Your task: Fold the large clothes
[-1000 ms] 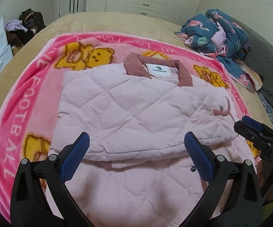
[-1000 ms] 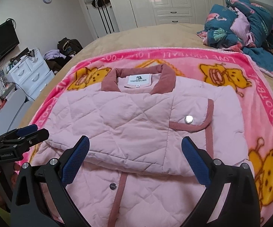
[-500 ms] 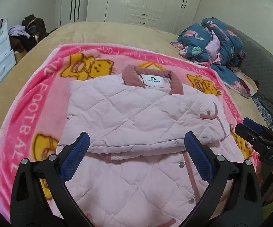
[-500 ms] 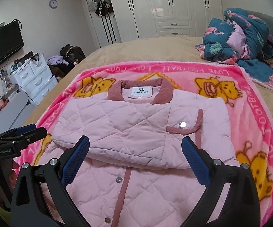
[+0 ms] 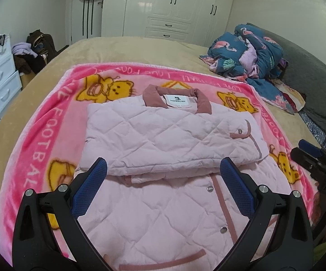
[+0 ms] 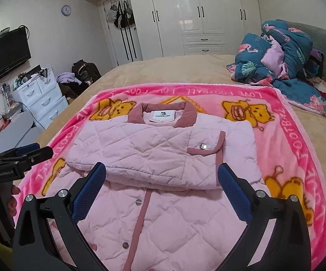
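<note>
A pale pink quilted jacket point(image 5: 163, 140) with a dusty-rose collar lies on a pink cartoon blanket point(image 5: 38, 140) on the bed. Its sleeves are folded across the chest and the lower body lies flat toward me; it also shows in the right wrist view point(image 6: 140, 149). My left gripper point(image 5: 161, 174) is open and empty, held above the lower part of the jacket. My right gripper point(image 6: 161, 175) is open and empty, also above the lower part. Each gripper shows at the edge of the other's view: the right one point(image 5: 314, 160), the left one point(image 6: 25, 155).
A heap of blue flamingo bedding point(image 5: 248, 54) lies at the bed's far right. A white drawer unit point(image 6: 38, 97) and a pile of bags and clothes point(image 6: 81, 76) stand left of the bed. White wardrobes point(image 6: 196, 15) line the back wall.
Both grippers have drawn back toward me and risen, so more of the jacket's lower part and the room shows. The jacket has not moved. Both stay open.
</note>
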The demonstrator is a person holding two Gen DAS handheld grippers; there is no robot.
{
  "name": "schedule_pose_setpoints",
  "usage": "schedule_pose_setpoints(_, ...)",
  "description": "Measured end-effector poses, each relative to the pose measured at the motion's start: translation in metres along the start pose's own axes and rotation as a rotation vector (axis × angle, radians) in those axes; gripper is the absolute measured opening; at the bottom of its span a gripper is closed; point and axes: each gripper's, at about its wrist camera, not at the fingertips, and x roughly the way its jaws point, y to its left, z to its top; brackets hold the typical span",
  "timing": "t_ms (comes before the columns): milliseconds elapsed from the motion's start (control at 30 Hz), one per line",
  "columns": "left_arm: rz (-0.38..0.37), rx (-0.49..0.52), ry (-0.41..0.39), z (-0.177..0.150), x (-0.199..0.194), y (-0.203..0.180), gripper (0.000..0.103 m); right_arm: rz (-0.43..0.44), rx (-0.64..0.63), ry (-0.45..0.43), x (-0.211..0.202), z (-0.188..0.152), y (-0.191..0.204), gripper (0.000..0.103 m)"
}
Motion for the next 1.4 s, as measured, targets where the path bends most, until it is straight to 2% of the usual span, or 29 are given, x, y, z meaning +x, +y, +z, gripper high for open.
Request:
schedule_pose_setpoints(733,-0.006,0.034,-0.016,-0.036,-0.030,-0.015,0.094,0.001,0.001,-0.020,-0.044,-0.028,-0.004,0.099)
schedule_pose_setpoints(1400,-0.004,0.059,0.007,-0.080,-0.034,-0.021,0.094,-0.030,0.016,0.047,-0.053,-0.073,-0.020,0.099)
